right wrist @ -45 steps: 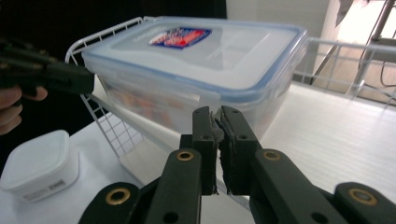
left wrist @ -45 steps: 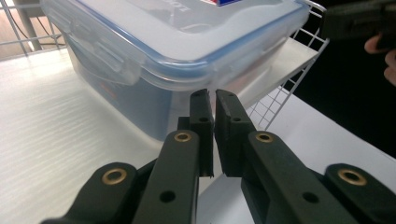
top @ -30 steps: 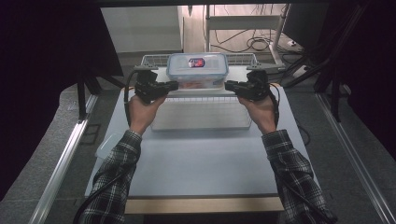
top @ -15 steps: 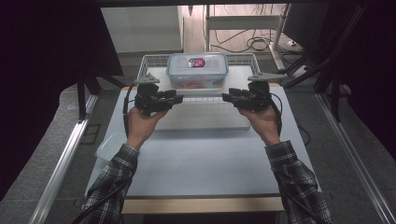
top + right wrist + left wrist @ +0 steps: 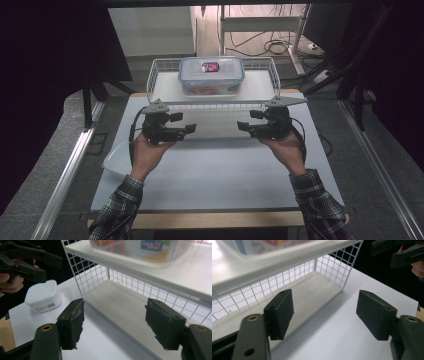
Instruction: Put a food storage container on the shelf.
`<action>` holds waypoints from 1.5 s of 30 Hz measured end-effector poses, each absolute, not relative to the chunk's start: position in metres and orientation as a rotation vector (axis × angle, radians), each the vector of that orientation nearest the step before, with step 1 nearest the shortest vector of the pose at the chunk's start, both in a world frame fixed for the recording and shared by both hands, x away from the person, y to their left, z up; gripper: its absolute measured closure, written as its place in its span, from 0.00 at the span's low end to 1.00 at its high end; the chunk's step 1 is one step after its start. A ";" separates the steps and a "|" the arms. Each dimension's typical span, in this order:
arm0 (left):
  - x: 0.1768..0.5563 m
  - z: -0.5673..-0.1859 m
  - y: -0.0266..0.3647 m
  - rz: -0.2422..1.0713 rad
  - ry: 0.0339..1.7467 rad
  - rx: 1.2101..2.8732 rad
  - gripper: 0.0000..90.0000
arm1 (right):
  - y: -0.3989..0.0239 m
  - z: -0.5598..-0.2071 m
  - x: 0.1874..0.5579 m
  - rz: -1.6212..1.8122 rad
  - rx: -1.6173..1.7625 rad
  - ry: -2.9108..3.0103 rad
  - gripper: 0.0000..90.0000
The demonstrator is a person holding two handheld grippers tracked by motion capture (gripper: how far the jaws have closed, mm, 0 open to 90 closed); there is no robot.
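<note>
A clear lidded container with a red label stands on the top shelf of a white wire rack at the far side of the table. My left gripper hovers in front of the rack's left end, pointing right. Facing it from the rack's right end is my right gripper. Both have just been opening, and their jaws stand wide with nothing between them. In the left gripper view the left gripper looks along the rack's lower board. The right gripper sees the same board from the other side.
A small white lidded tub sits at the table's left edge. The white table top stretches toward the person. Cables and desk legs lie on the floor behind the rack.
Both grippers were shut close to the rack's front beside the container. They have drawn back toward the person, sunk lower and opened. The container and rack stay put.
</note>
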State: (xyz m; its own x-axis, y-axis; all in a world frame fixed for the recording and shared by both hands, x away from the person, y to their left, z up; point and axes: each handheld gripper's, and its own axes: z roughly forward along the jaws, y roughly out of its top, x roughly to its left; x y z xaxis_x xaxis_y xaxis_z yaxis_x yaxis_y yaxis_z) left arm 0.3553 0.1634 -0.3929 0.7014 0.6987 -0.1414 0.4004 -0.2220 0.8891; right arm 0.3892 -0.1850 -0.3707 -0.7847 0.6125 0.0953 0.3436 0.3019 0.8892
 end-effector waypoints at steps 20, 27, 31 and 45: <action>0.306 -0.441 0.170 0.340 0.899 1.894 0.06 | -0.194 -0.412 0.353 1.410 0.864 2.350 0.07; 0.288 -0.455 0.168 0.382 0.874 1.922 0.03 | -0.198 -0.425 0.338 1.428 0.864 2.347 0.04; 0.279 -0.464 0.164 0.404 0.842 1.929 0.03 | -0.201 -0.433 0.327 1.440 0.850 2.331 0.03; 0.249 -0.496 0.146 0.465 0.735 2.042 0.03 | -0.215 -0.466 0.294 1.432 0.840 2.346 0.02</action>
